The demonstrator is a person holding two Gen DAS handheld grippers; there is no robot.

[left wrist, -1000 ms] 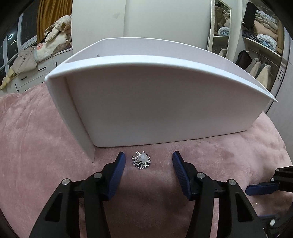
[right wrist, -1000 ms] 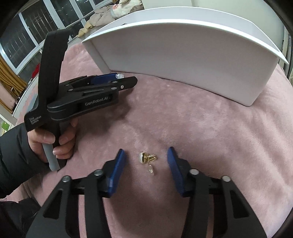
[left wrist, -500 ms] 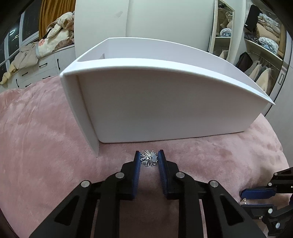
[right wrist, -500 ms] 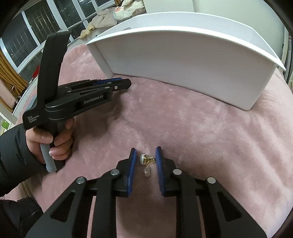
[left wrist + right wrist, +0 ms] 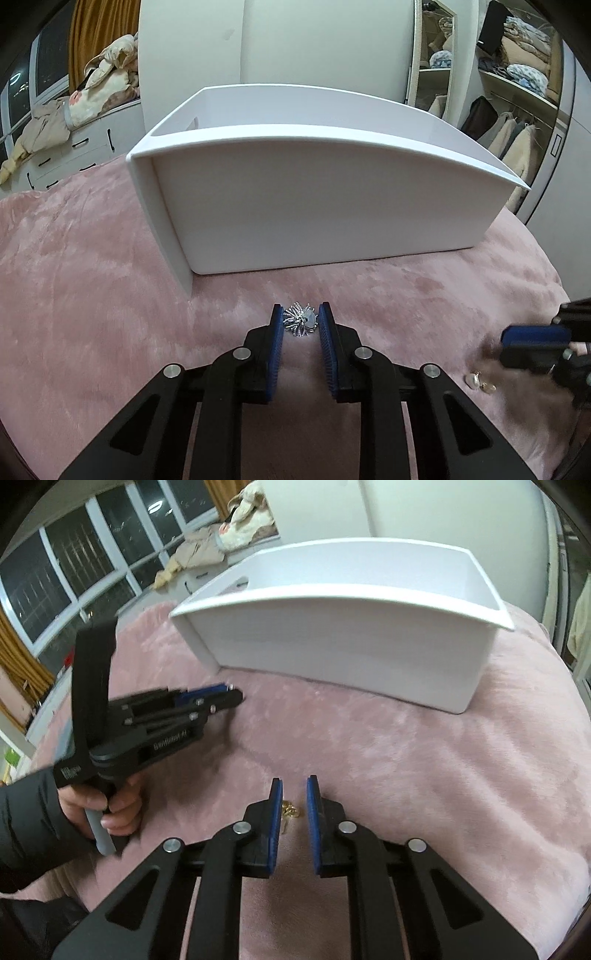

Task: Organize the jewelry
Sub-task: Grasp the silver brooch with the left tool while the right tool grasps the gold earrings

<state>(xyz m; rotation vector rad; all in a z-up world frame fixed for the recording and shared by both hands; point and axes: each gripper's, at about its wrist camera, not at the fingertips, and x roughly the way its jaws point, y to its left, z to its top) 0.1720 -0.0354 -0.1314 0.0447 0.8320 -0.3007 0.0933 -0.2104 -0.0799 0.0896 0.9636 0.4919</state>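
A silver starburst brooch (image 5: 301,324) sits between the blue pads of my left gripper (image 5: 300,317), which is shut on it, just above the pink plush cover. My right gripper (image 5: 294,794) is nearly closed around a small gold earring (image 5: 289,809) that shows between its pads, held clear of the cover. A white open box (image 5: 325,192) stands just beyond the left gripper; it also shows in the right wrist view (image 5: 354,627). The left gripper (image 5: 207,701) shows at the left of the right wrist view, hand-held.
A gold and pearl earring (image 5: 478,382) lies on the pink cover (image 5: 92,295) below the right gripper (image 5: 535,339). White drawers with piled clothes (image 5: 92,99) stand at far left. An open wardrobe (image 5: 517,92) is at right. Windows (image 5: 74,561) line the left.
Both grippers closed from wide open onto their pieces, then lifted and pulled back from the box. The brooch rose with the left gripper; the gold earring rose with the right.
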